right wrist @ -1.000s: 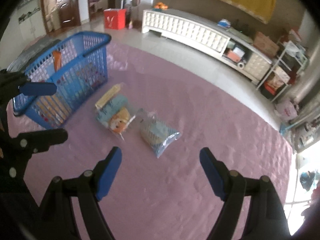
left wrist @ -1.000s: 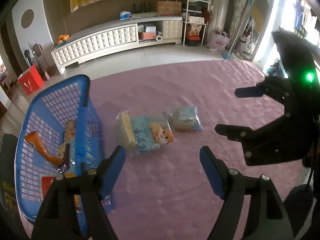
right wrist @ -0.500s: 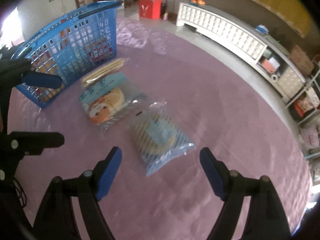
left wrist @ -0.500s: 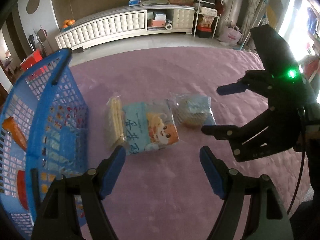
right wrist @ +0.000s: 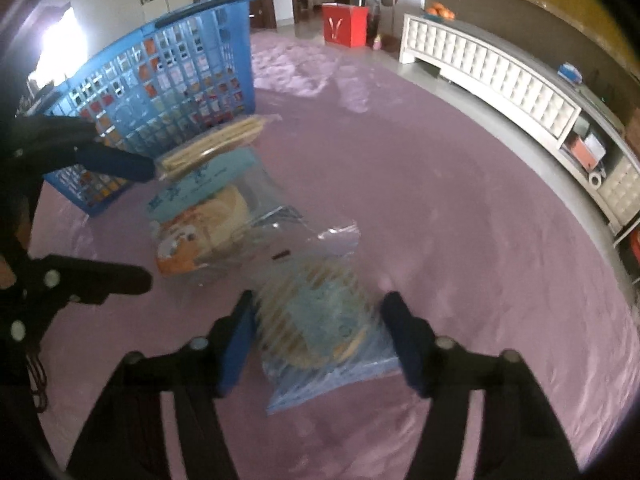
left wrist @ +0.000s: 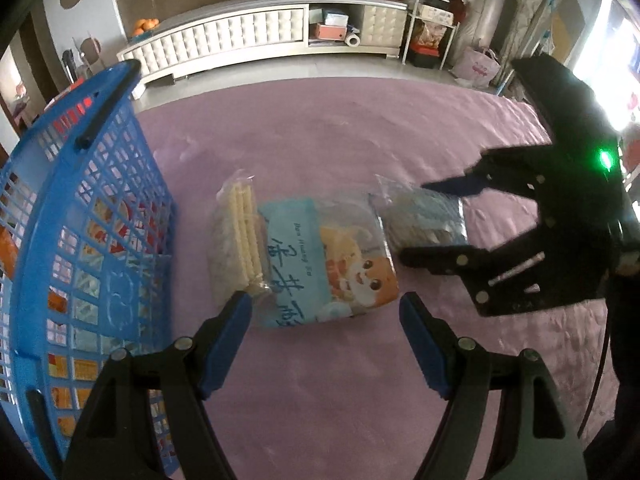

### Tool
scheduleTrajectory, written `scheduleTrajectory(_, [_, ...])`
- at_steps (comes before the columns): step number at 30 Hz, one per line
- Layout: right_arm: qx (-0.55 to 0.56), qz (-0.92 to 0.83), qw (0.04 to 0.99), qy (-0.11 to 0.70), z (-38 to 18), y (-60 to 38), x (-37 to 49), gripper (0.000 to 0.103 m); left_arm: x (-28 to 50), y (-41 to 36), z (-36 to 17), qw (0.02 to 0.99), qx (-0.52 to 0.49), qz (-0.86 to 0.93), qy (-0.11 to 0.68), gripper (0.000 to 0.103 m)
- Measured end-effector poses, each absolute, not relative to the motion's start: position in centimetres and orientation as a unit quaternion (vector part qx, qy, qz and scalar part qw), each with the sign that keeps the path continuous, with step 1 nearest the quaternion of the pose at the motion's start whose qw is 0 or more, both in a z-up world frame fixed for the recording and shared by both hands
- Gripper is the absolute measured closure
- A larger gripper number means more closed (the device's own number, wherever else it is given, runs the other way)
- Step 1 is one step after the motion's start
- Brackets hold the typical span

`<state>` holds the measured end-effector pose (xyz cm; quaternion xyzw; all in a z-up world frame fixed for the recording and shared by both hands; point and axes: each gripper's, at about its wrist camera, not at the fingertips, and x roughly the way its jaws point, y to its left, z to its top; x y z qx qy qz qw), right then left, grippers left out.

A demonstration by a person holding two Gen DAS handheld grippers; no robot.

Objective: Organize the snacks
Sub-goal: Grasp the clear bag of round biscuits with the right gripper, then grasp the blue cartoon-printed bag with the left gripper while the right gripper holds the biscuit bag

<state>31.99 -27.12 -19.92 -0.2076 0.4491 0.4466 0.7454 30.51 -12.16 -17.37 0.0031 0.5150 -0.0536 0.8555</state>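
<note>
A blue-labelled snack bag with a cartoon face (left wrist: 320,264) lies on the pink carpet, also in the right wrist view (right wrist: 208,208). A clear bag of round striped biscuits (right wrist: 320,328) lies beside it, also in the left wrist view (left wrist: 424,216). My left gripper (left wrist: 324,328) is open, its fingers just short of the cartoon bag's near edge. My right gripper (right wrist: 320,332) is open, a finger on each side of the biscuit bag; it also shows in the left wrist view (left wrist: 436,220). A blue mesh basket (left wrist: 92,216) with several snacks inside stands to the left.
The basket also shows in the right wrist view (right wrist: 168,80), close behind the cartoon bag. A long white cabinet (left wrist: 256,36) runs along the far wall. A red box (right wrist: 344,24) stands on the floor beyond the carpet.
Both grippers have moved forward and down toward the bags. The right gripper now straddles the biscuit bag and its jaws have narrowed a little. The left gripper has come up to the cartoon bag.
</note>
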Motion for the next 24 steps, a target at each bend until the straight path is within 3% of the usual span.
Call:
scheduleTrajectory(8, [-0.188, 0.379, 0.769, 0.479, -19.4, -29.2, 30.0, 0.043, 30.9, -11.6, -16.7, 0.852, -0.016, -0.086, 0.516, 0.028])
scheduleTrajectory(24, [0.0, 0.146, 0.842, 0.519, -15.3, -32.7, 27.3, 0.043, 33.9, -13.2, -16.9, 0.852, -0.008, -0.1, 0.513, 0.028])
